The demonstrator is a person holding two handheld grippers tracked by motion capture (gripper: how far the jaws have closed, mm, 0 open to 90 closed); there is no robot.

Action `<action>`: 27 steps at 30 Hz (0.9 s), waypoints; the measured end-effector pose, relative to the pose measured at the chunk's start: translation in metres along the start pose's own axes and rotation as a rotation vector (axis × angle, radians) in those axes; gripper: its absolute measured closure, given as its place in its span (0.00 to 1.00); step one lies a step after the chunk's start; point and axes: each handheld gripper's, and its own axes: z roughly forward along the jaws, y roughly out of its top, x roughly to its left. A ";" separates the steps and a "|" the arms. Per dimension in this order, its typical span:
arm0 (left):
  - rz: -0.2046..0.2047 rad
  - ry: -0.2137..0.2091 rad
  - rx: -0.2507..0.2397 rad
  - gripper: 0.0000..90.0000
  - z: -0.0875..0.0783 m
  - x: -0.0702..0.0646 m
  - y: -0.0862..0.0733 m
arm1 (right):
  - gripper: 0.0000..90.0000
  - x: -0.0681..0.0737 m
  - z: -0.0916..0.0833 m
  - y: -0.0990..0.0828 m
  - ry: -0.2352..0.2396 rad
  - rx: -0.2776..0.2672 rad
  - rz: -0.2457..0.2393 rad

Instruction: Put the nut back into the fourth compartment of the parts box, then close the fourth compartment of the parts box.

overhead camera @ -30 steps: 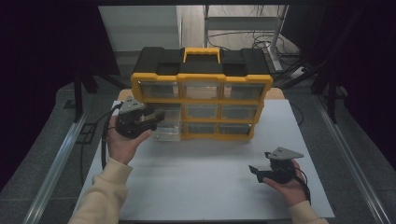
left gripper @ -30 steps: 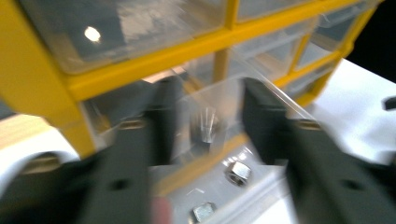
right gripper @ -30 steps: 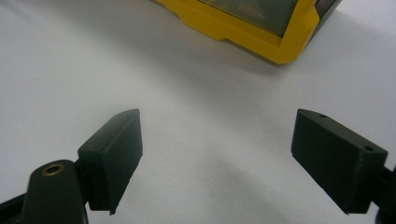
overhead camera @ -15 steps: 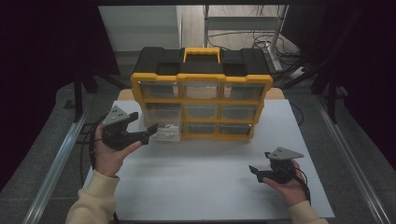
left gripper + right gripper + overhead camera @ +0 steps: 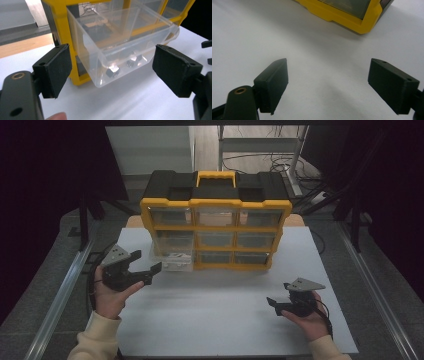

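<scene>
Clear plastic, light, stiff, slick: found drawer [image 5: 120, 45] pulled out at organizer's [image 5: 215, 215] lower left, best pinched by its front lip; saw left gripper [image 5: 147, 261] jaws just opened, right gripper [image 5: 328, 82] jaws apart, both empty.

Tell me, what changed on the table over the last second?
The left gripper let go of the clear drawer and drew back toward the person, its jaws just opened, nothing between them. The drawer stays pulled out of the yellow organizer, a few nuts inside. The right gripper stayed put, open over the white table.
</scene>
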 end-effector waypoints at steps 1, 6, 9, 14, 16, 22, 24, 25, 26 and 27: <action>0.001 0.002 0.003 0.19 0.000 0.000 -0.001 | 0.19 0.000 0.000 0.000 0.000 0.000 0.000; -0.001 -0.001 0.020 0.20 0.000 0.001 -0.007 | 0.19 0.000 0.000 0.000 0.000 0.000 0.000; 0.002 -0.009 0.040 0.21 0.003 0.000 -0.011 | 0.19 -0.001 0.000 0.000 0.000 0.000 0.000; 0.016 -0.014 0.070 0.23 0.007 -0.001 -0.017 | 0.19 0.000 0.000 0.000 0.000 0.000 -0.002; 0.017 -0.018 0.075 0.23 0.007 -0.001 -0.018 | 0.19 -0.001 0.000 0.000 0.000 0.001 -0.001; 0.023 -0.026 0.080 0.23 0.008 -0.004 -0.020 | 0.19 -0.001 0.000 -0.001 -0.001 -0.002 0.004; 0.028 -0.031 0.085 0.23 0.010 -0.005 -0.021 | 0.19 -0.002 -0.001 -0.001 -0.003 0.002 0.004; 0.030 -0.033 0.092 0.23 0.011 -0.005 -0.021 | 0.19 -0.002 -0.001 -0.001 -0.005 -0.002 0.006; 0.030 -0.032 0.096 0.23 0.012 -0.006 -0.022 | 0.19 -0.002 -0.002 -0.001 -0.007 -0.006 0.008; 0.031 -0.032 0.098 0.23 0.013 -0.007 -0.023 | 0.19 -0.002 -0.002 0.000 -0.006 -0.008 0.007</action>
